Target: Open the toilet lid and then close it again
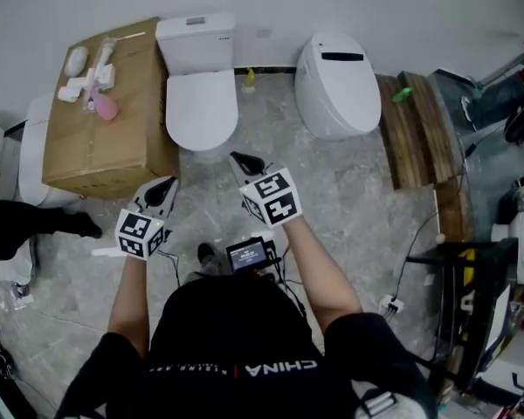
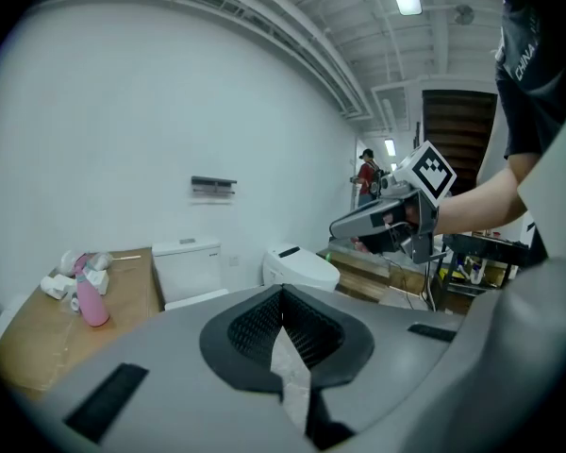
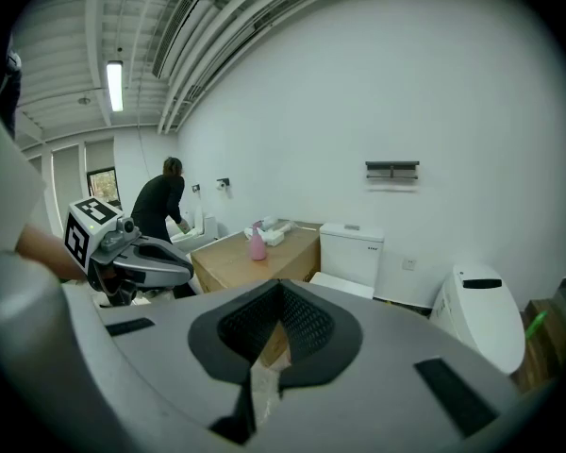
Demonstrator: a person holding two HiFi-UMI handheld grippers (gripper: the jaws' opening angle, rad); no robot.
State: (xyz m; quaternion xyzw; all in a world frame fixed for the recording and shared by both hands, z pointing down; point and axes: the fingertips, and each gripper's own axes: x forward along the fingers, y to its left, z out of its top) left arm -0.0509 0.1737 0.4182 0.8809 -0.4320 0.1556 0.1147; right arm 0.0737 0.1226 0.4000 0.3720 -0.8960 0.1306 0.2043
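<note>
The white ceramic toilet's oval lid [image 1: 201, 103] lies flat and closed over the bowl, at 12 o'clock from the person. Its long axis runs from 12 to 6, with the hinge at the square white cistern [image 1: 195, 37] against the wall and the free front edge at 6, facing both tools. From the left gripper [image 1: 164, 188] that front edge lies toward 1 o'clock, and from the right gripper [image 1: 243, 161] toward 11 o'clock. The right one looks the nearer, just short of the rim. Both are clenched on nothing, jaws pressed together. Judged from this, a closed tip could hook under the front lip and swing it up toward the cistern. Room is tight at 9 o'clock, where the brown cardboard box [image 1: 96, 147] stands just beside the bowl. At 3 o'clock the grey tiled floor [image 1: 349, 190] is open as far as a small yellow bottle [image 1: 249, 78] by the wall and a rounded white tankless toilet [image 1: 336, 85].
</note>
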